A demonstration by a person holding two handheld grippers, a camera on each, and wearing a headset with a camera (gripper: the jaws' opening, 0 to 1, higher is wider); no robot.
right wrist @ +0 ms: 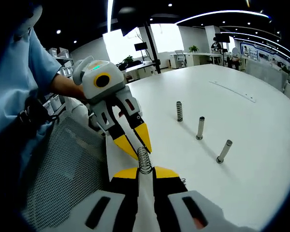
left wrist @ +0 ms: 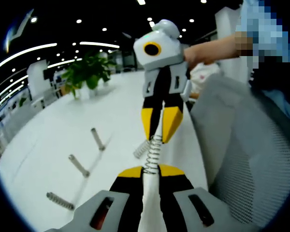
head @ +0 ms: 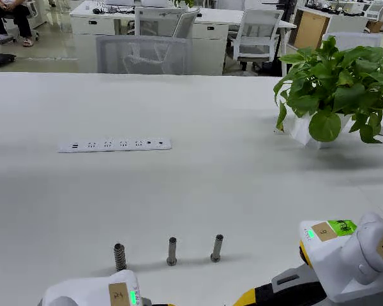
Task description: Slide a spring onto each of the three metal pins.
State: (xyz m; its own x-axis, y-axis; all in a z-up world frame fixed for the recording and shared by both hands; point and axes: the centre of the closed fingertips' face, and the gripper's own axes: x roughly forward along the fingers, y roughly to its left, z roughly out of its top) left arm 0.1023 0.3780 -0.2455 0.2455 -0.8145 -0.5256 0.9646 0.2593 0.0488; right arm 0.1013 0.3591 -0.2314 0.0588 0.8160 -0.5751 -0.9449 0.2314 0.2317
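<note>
Three metal pins stand in a row near the table's front edge. The left pin (head: 120,256) wears a spring, while the middle pin (head: 172,250) and the right pin (head: 217,247) are bare. One loose spring (left wrist: 153,152) is held in the air between both grippers. My left gripper (left wrist: 150,173) is shut on one end, and my right gripper (right wrist: 145,173) is shut on the other end (right wrist: 144,160). The two grippers point tip to tip, in front of the pins. Another spring (left wrist: 141,150) lies on the table below them.
A white power strip (head: 115,145) lies mid-table at the left. A potted plant (head: 335,89) stands at the far right. Mesh chairs (head: 143,54) line the table's far side, and a grey mesh chair (left wrist: 251,145) sits close to the near edge.
</note>
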